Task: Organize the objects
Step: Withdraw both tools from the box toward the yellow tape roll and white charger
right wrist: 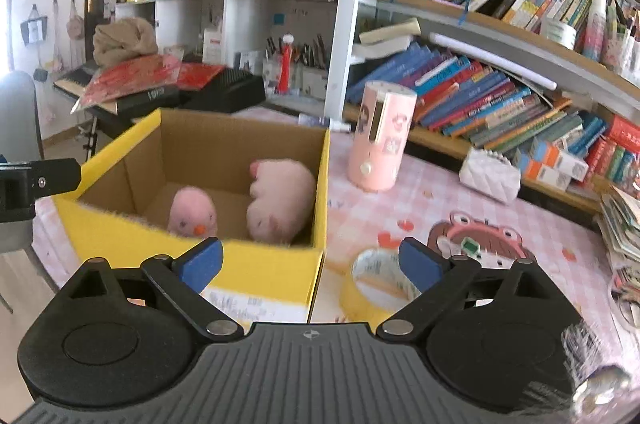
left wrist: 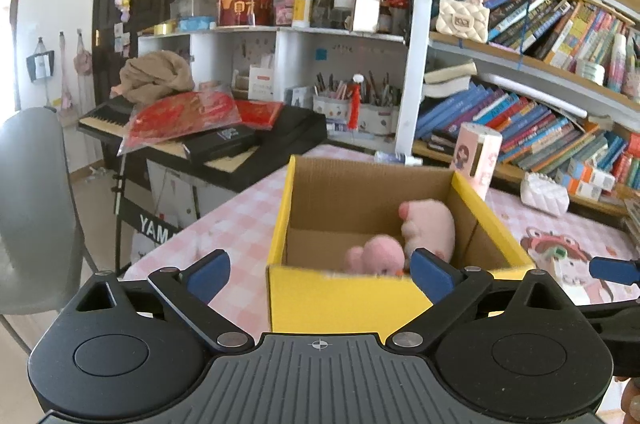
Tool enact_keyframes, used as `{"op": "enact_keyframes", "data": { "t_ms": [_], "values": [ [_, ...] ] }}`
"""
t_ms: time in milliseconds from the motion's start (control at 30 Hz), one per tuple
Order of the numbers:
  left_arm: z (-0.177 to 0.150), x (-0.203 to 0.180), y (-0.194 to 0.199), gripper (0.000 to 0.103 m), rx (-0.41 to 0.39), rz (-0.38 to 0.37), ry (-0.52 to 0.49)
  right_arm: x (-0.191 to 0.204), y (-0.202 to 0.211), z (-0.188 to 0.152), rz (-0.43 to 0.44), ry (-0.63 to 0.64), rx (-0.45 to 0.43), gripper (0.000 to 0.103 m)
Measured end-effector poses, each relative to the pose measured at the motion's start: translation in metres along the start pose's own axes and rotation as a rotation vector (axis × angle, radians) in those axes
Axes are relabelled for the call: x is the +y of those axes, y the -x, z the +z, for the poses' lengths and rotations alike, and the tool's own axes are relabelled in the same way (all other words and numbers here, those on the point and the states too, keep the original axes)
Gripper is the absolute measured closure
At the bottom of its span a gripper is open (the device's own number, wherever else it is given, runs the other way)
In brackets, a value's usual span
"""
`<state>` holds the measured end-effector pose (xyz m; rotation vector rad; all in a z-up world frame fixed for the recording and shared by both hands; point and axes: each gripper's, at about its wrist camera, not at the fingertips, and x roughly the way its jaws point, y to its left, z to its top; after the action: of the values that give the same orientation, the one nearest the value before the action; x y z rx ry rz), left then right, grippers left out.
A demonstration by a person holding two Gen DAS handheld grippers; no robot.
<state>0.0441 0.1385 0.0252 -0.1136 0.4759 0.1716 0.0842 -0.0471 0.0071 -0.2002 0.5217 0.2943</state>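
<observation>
Fingers of both hands stand wide and empty. On the bench, the tape roll [right wrist: 378, 278] lies flat just ahead of the right fingers [right wrist: 310, 264], right of the yellow carton [right wrist: 320, 180]; the left fingers [left wrist: 320, 270] face the carton, farther off.

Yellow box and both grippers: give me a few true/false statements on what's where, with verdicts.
1. Two pink plush toys lie inside the yellow box. True.
2. The left gripper is clamped on a plush toy. False: its jaws stand open, holding nothing.
3. The tape roll sits inside the box. False: it lies on the tablecloth beside it.
4. The right gripper is open and empty. True.
5. The pink cylinder stands upright outside the box. True.
</observation>
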Motion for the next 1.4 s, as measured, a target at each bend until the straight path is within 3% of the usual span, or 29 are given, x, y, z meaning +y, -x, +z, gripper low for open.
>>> {"op": "enact_keyframes", "data": {
  "t_ms": [667, 1400],
  "values": [
    [-0.053, 0.001, 0.041, 0.003, 0.159, -0.073, -0.101, 0.031, 0.051, -0.062, -0.05, -0.04, 0.138, 0.007],
    [-0.071, -0.037, 0.046, 0.002, 0.235, -0.241, -0.203, -0.001, 0.089, -0.101, -0.226, -0.187, 0.214, 0.006]
  ]
}}
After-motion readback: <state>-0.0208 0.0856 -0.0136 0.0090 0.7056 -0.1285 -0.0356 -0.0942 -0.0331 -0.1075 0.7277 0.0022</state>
